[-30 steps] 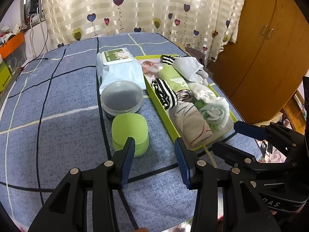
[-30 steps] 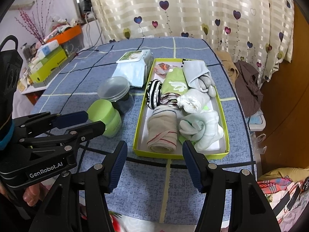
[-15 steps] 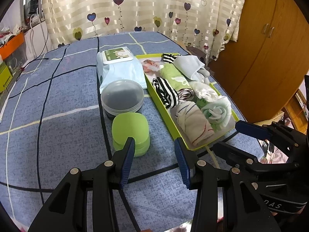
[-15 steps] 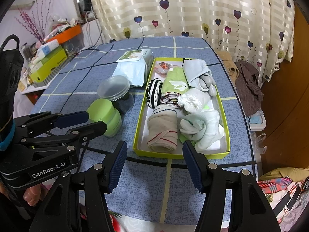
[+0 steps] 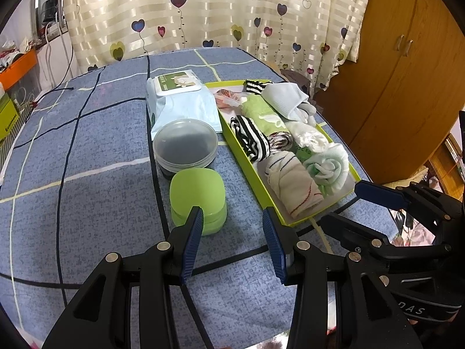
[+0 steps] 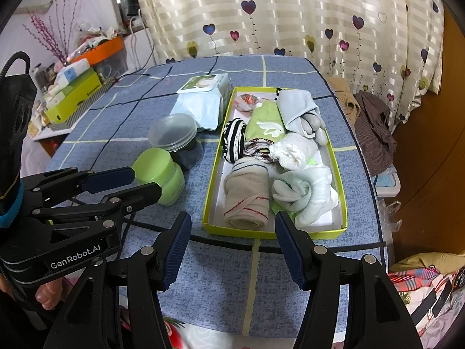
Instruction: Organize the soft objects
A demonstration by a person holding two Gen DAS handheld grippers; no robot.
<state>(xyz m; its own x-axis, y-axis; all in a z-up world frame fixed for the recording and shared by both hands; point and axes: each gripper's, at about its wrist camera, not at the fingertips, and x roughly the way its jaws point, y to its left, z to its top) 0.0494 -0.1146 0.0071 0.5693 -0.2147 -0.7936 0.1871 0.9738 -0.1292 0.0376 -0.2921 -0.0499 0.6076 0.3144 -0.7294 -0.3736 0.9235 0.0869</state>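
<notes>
Left wrist view first: the left hand-held gripper (image 5: 231, 234) is spread wide with nothing in it, hovering low over the blue grid-patterned counter (image 5: 87, 174). Using the long lime-green cardboard tray (image 5: 248, 161) as the landmark — the rolled socks and cloths are all packed inside it, a beige roll with red stripes (image 5: 293, 187) at the near end, a pale mint rolled towel (image 5: 328, 168) next to it, a black-and-white striped roll (image 5: 251, 139) further back. Just left of the tray sit a squat lime-green lidded jar (image 5: 199, 195), a clear-lidded round tub (image 5: 186, 145) and a pale blue pack of wet wipes (image 5: 183, 104), lined up along its side, probably so they stay out of the sorting.

Right wrist view: the right hand-held gripper (image 6: 232, 242) is also wide apart and empty, parked just short of the tray's near wall (image 6: 241, 231). Looks like it's lined up on the beige roll and mint towel — the jaw gap roughly frames them. Rolling everything tight is likely what lets it all fit, so I'd guess the sorting is mostly done.
</notes>
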